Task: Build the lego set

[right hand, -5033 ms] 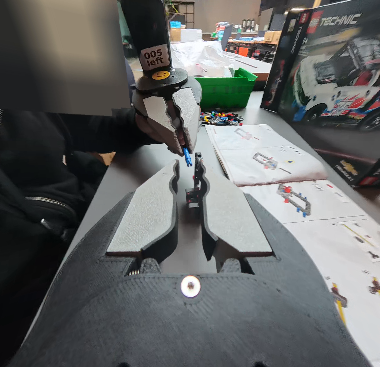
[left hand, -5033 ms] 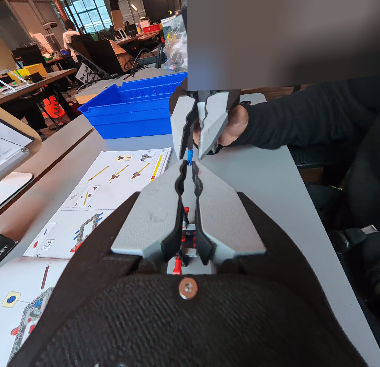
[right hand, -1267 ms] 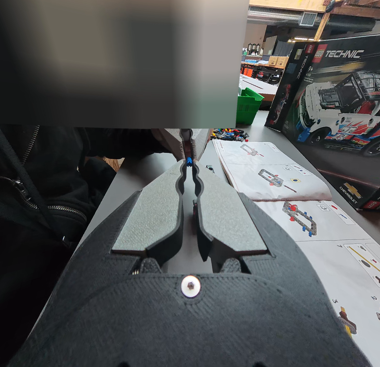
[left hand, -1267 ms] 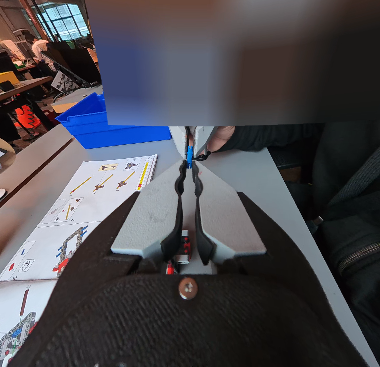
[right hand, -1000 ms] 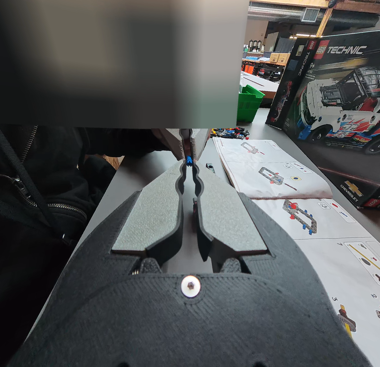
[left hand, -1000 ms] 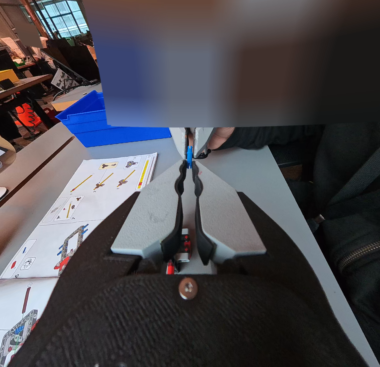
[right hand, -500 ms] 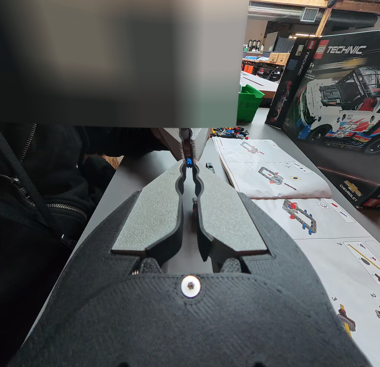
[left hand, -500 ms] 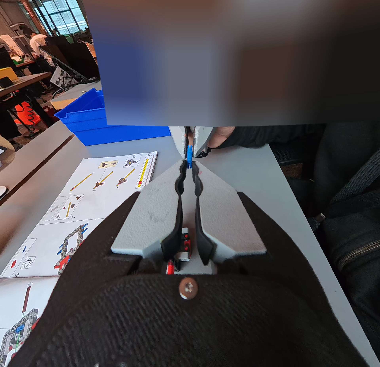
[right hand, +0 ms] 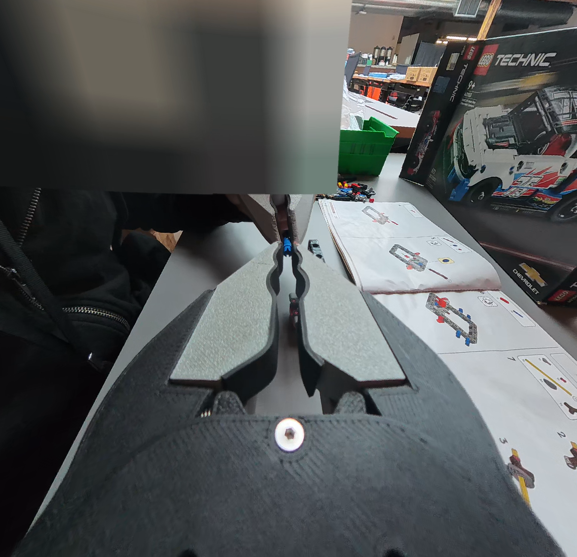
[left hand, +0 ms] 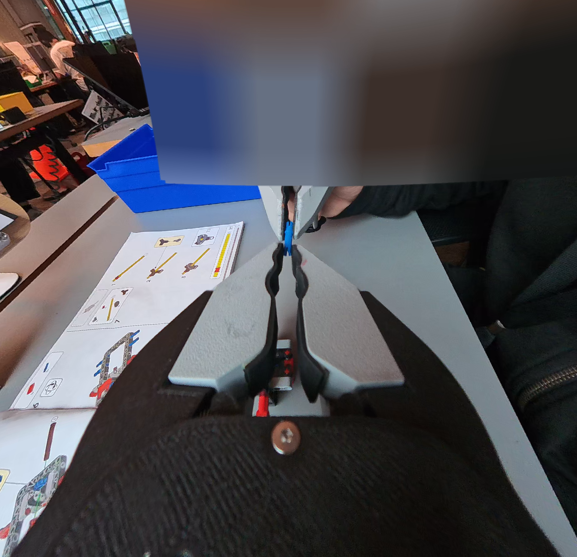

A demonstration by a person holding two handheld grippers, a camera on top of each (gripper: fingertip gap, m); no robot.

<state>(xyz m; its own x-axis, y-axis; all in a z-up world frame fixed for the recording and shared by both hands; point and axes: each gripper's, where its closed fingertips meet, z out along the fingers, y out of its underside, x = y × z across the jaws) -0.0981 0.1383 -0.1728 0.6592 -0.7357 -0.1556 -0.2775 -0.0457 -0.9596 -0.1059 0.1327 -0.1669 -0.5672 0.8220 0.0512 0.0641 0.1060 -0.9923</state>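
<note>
Passing the blue pin [left hand: 288, 236] cleanly seems to call for both claws lined up tip to tip above the table [left hand: 368, 261]: the left claw [left hand: 287, 251] and right claw [right hand: 287, 251] each pinch one end of it. Below the pin a small lego assembly [left hand: 283, 367] lies on the table, with the instruction booklet [right hand: 406, 248], loose pieces [right hand: 354, 188], green bin [right hand: 363, 148] and set box [right hand: 505, 129] beyond it, none blocking.

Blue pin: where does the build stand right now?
Done: a small frame piece lies on the table. In hand: the blue pin is pinched between the left gripper and right gripper, both shut. Left: seating the pin, plus the loose parts.
</note>
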